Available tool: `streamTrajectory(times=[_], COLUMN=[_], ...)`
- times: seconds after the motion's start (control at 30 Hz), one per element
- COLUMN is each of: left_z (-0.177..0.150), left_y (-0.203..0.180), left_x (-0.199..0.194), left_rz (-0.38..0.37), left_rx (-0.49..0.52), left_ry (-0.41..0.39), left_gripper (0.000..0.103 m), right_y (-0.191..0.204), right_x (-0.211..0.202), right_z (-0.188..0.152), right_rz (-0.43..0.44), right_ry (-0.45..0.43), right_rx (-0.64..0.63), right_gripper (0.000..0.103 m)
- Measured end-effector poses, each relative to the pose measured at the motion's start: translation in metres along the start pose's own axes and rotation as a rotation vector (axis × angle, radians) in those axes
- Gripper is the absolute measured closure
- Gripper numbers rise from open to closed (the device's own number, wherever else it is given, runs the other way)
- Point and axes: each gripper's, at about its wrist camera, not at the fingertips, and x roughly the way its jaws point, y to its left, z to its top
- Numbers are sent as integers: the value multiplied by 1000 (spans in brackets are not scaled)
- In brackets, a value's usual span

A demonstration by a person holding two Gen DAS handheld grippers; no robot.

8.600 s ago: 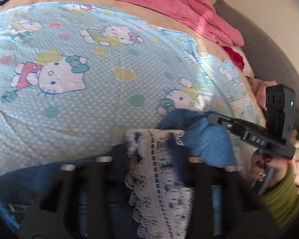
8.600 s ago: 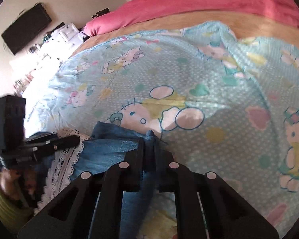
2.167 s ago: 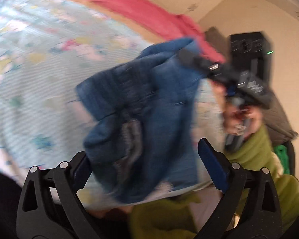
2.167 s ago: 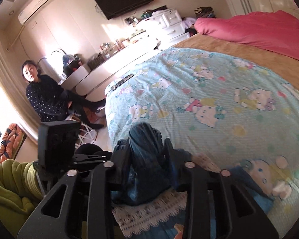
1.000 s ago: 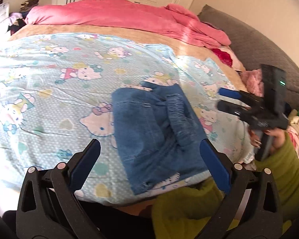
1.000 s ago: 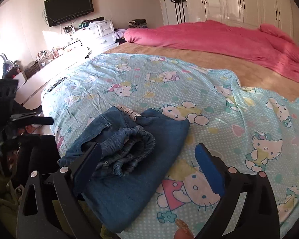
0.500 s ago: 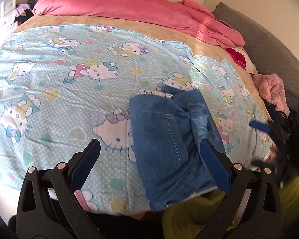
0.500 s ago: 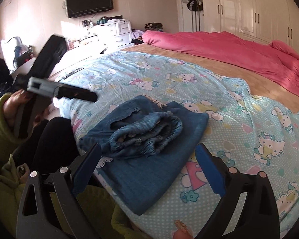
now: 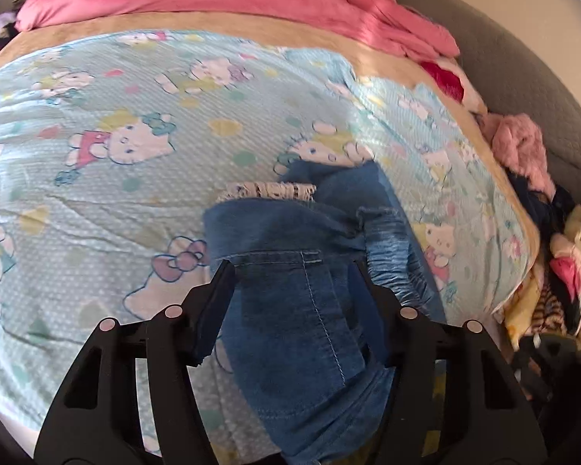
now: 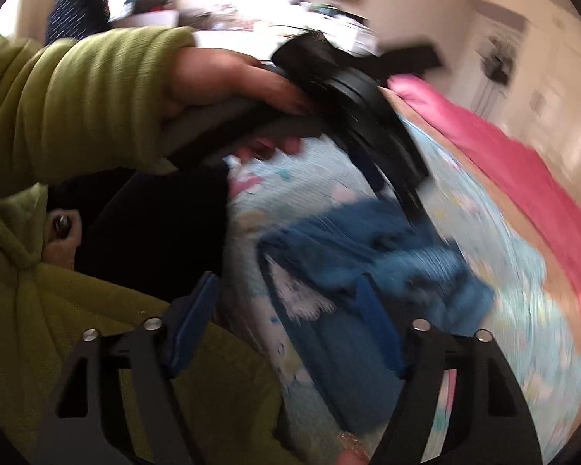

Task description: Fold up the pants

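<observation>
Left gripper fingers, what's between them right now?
In the left wrist view the folded jeans lie between the left gripper's fingers, which have just been closing.

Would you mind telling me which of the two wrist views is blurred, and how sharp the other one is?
Right wrist view: heavily motion-smeared, the jeans and bedsheet streaked. Left wrist view: mostly sharp, seam stitching on the jeans readable, fisheye bending the bed's edges.

The right wrist view is smeared by motion, so the jeans (image 10: 372, 248), sheet (image 10: 523, 310) and far furniture lose their detail, while in the left wrist view the jeans' near end runs under the left gripper (image 9: 290, 271) and off the bottom edge.
</observation>
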Motion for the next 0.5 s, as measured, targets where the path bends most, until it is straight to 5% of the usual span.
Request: streamTrajectory(times=[0.17, 0.23, 0.27, 0.37, 0.5], left_z=[1, 1, 1, 1, 1], left_y=[-1, -1, -1, -1, -3], left_x=[18, 25, 27, 32, 34], left_rz=[41, 55, 60, 61, 58], left_rx=[24, 29, 31, 34, 48], left_ry=[30, 39, 40, 47, 31], left_gripper=[51, 51, 50, 48, 46], right_y=[-2, -11, -15, -23, -27], right_x=[41, 63, 68, 51, 56], right_z=[12, 9, 6, -1, -23], right_rz=[-76, -58, -9, 116, 123], right_ry=[36, 94, 120, 99, 142], right_rx=[-130, -142, -113, -41, 2], right_gripper=[51, 93, 98, 99, 99])
